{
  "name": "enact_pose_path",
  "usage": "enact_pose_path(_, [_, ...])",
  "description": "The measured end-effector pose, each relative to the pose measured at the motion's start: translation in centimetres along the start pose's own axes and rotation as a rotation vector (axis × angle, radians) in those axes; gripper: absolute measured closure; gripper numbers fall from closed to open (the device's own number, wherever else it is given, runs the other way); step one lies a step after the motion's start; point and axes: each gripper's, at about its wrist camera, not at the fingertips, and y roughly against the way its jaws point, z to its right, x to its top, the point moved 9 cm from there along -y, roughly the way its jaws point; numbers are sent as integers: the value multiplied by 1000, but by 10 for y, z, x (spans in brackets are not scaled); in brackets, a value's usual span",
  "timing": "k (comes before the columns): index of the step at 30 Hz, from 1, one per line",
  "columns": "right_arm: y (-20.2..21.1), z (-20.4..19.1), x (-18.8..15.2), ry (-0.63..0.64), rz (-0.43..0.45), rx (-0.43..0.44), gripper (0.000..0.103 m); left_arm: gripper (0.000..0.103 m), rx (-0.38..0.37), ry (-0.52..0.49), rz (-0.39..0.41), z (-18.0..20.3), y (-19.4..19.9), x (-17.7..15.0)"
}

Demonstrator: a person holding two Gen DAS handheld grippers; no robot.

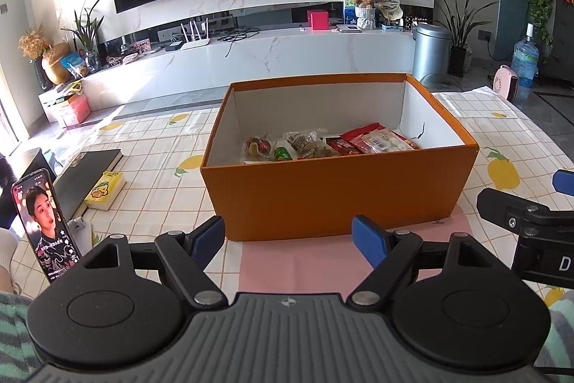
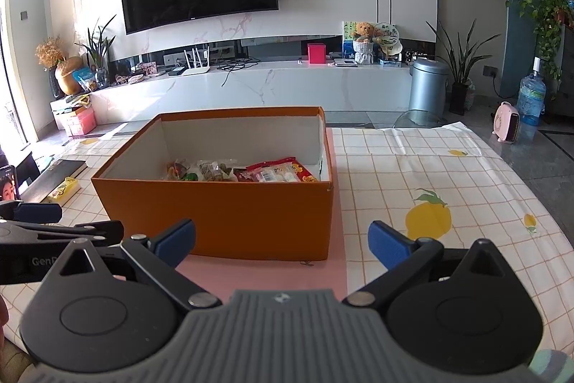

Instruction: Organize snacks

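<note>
Since both grippers are held back on the near side of the orange box [image 1: 337, 196] with nothing in them, the step in hand is judged to be either the end of the sorting or a pause before another reach.

In the left wrist view, the left gripper [image 1: 288, 239] is seen wide open and empty, its blue pads [image 1: 367, 241] apart in front of the near wall of the box. The snacks [image 1: 330, 146] are lying inside the box, in a row along its floor. A pink mat [image 1: 305, 270] is seen under the box, on the checked tablecloth [image 1: 161, 146]. To the left of the box, a dark book [image 1: 88, 173], a yellow packet [image 1: 104, 191] and a phone [image 1: 45, 225] on a stand are shown; part of the right gripper is seen at the right edge.

In the right wrist view, the right gripper [image 2: 281, 241] is also spread wide and holds nothing, just before the near right corner of the box [image 2: 222, 218]. The snacks [image 2: 244, 172] are seen again inside. The cloth to the right of the box is shown here, with no loose snack on it, which the other view shows only partly.

If the yellow packet is a snack, which cannot be told, the next move calls for a reach by the left gripper to the left of the box, closing on the packet's thin sides.
</note>
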Motion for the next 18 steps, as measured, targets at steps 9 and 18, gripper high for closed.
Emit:
enact_pose_path(9, [0, 1, -1, -8, 0, 3, 4, 9, 7, -1, -3, -1, 0, -1])
enact_pose_path(18, [-1, 0, -2, -10, -4, 5, 4, 9, 11, -4, -1, 0, 1, 0])
